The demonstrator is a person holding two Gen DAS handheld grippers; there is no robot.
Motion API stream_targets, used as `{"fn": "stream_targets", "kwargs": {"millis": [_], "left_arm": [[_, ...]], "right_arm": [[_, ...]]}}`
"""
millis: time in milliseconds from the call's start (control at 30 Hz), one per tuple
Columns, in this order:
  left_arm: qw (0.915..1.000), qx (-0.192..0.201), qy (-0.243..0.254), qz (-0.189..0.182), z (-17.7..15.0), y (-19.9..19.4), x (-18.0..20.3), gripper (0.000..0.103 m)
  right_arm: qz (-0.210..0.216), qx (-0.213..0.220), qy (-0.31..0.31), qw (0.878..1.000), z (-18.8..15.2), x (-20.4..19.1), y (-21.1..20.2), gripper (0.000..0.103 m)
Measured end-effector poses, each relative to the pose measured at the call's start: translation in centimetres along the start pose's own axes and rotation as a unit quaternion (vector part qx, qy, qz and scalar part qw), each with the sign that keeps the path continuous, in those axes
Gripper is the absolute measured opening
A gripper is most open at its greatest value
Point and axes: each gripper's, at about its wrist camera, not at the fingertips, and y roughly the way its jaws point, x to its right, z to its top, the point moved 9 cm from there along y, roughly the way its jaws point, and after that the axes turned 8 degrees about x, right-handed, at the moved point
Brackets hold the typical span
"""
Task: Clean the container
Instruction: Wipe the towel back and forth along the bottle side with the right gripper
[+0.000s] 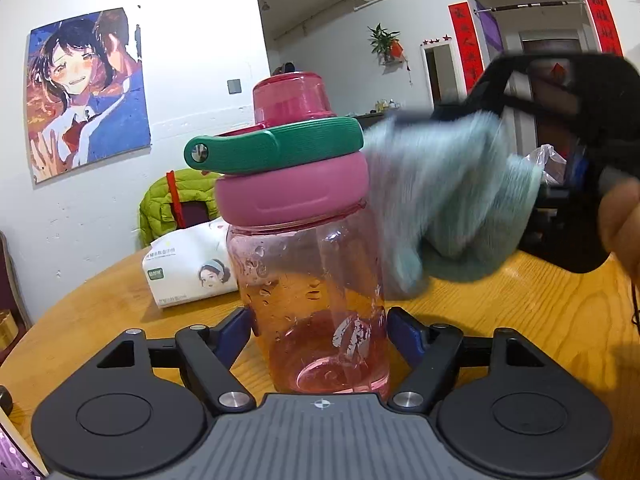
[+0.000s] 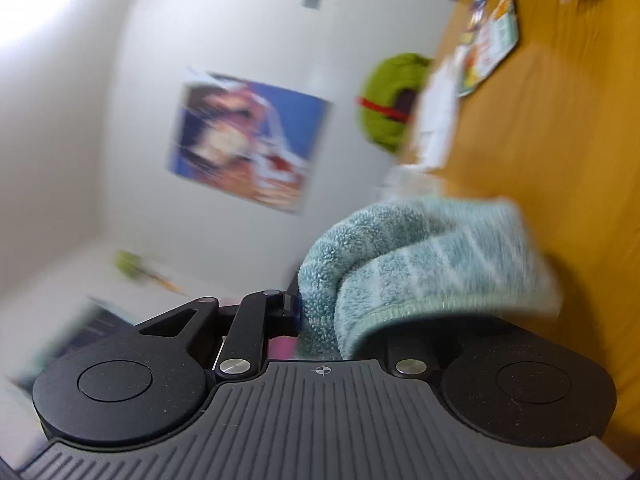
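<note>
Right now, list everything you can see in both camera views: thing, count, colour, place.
Water bottle: one, clear pink with pink lid and green carry loop, upright on the table between the left jaws.
Towel: one, pale blue-green, held in the right jaws, against the bottle's right side.
Tissue pack: one, white, on the table behind the bottle.
Table: one, yellow-brown wood.
Jacket: one, lime green, over a chair behind the table.
Poster: one, blue and orange, on the white wall.
Potted plant: one, green, on a far wall shelf.
Red banners: several, around the doorway.
Left gripper: black with blue pads, clamping the bottle.
Right gripper: black, gripping the towel.
</note>
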Motion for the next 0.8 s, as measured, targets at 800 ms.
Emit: {"fn": "stream_targets", "kwargs": {"millis": [800], "left_arm": [[1.0, 0.0, 0.004, 0.0, 0.1, -0.3, 0.0, 0.073]], "right_arm": [[-0.042, -0.041, 0.002, 0.998, -1.3, 1.9, 0.6, 0.026]]}}
